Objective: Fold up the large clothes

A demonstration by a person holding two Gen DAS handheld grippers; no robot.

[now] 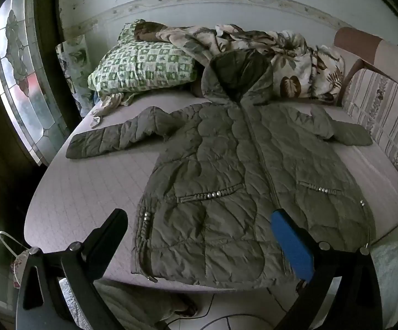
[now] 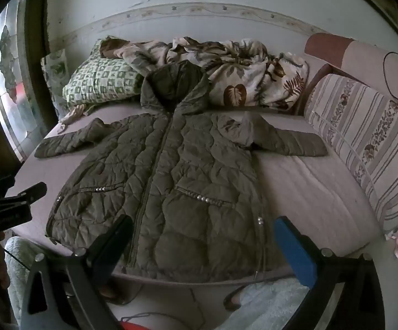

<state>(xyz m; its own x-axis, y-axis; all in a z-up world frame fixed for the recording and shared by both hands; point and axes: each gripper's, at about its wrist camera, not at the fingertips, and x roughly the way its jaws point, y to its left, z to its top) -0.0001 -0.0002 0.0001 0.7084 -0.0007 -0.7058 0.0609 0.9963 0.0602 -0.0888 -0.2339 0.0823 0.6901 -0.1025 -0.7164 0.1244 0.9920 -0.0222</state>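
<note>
An olive quilted hooded jacket (image 1: pixel 226 181) (image 2: pixel 165 181) lies flat on the bed (image 1: pixel 88 192) (image 2: pixel 309 192), front up and zipped, both sleeves spread sideways and the hood toward the wall. My left gripper (image 1: pixel 199 220) hovers open above the jacket's near hem, nothing between its black finger and its blue-padded finger. My right gripper (image 2: pixel 203 224) also hangs open over the hem, a little further right, holding nothing. The left gripper's fingers (image 2: pixel 31 189) show at the left edge of the right wrist view.
A green checked pillow (image 1: pixel 143 68) (image 2: pixel 102 82) and a crumpled leaf-print blanket (image 1: pixel 281 55) (image 2: pixel 240 71) lie at the bed's far end. A striped floral cushion (image 1: pixel 386 126) (image 2: pixel 364 143) lines the right side. A stained-glass window (image 1: pixel 20 82) is left. Cables and slippers lie on the floor below.
</note>
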